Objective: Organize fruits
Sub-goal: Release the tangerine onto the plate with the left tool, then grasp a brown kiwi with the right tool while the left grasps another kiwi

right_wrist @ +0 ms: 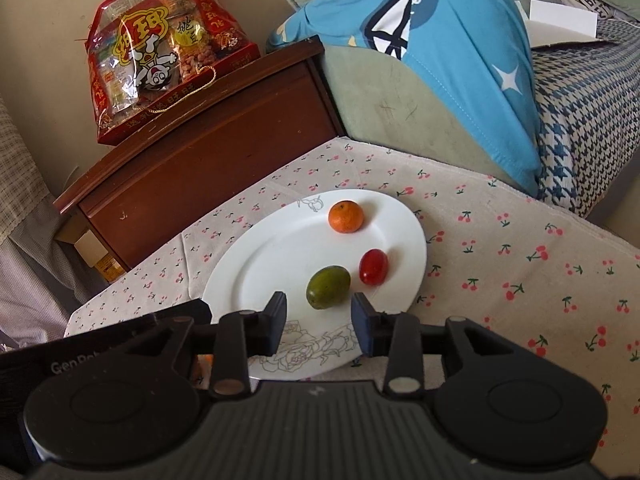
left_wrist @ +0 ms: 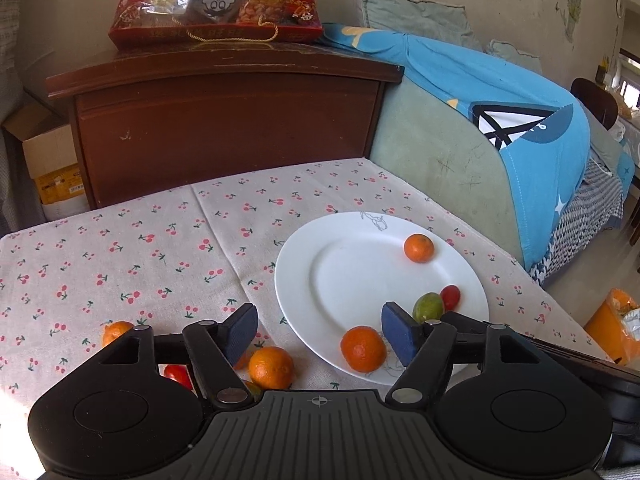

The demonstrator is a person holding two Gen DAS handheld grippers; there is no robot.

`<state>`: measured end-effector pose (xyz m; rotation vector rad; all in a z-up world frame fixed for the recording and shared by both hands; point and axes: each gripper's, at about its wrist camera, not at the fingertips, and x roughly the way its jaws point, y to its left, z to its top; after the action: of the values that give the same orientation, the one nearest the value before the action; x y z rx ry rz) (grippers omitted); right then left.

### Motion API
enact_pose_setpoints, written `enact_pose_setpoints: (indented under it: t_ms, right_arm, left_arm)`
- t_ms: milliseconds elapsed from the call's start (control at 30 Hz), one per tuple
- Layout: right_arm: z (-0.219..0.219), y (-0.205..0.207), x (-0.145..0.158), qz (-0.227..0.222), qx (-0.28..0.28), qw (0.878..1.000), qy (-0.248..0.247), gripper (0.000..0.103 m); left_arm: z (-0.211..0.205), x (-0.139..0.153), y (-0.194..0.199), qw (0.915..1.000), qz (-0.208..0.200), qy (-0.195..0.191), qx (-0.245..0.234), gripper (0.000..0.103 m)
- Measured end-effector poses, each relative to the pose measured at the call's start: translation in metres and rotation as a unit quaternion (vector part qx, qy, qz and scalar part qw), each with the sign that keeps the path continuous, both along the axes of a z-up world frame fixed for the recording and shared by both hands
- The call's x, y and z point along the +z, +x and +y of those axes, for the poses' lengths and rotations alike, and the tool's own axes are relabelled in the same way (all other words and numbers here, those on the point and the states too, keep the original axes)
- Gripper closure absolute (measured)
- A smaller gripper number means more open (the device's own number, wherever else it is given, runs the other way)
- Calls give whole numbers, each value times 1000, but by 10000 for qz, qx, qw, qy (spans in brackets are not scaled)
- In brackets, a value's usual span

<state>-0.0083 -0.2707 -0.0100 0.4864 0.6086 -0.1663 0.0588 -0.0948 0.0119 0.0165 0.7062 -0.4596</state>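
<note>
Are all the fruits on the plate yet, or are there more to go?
Not yet. The white plate already holds two oranges, a green fruit and a red tomato. Both the left gripper and right gripper are open, holding nothing. Still on the cloth: another orange, one more, and a tomato.

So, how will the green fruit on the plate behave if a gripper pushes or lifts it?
The green fruit looks oval and smooth, so it would probably roll on the glossy white plate if nudged. Its skin shines, so it may slip between the pads. It seems small and likely light.
</note>
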Motion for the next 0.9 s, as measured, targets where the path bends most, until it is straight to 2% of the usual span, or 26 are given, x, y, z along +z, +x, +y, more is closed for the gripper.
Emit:
enact_pose_setpoints:
  t_ms: [133, 467, 900]
  right_arm:
    - [6, -2, 3, -19, 153, 9999, -45, 62]
    - [23, -9, 6, 56, 560, 9982, -187, 58]
    - [56, -16, 4, 76, 1416, 9891, -400, 58]
  left_arm:
    - [16, 10, -5, 9999, -6, -14, 166, 28]
    - [62, 19, -14, 9965, 211, -160, 787, 28]
    - [91, 0, -39, 9924, 458, -132, 1135, 28]
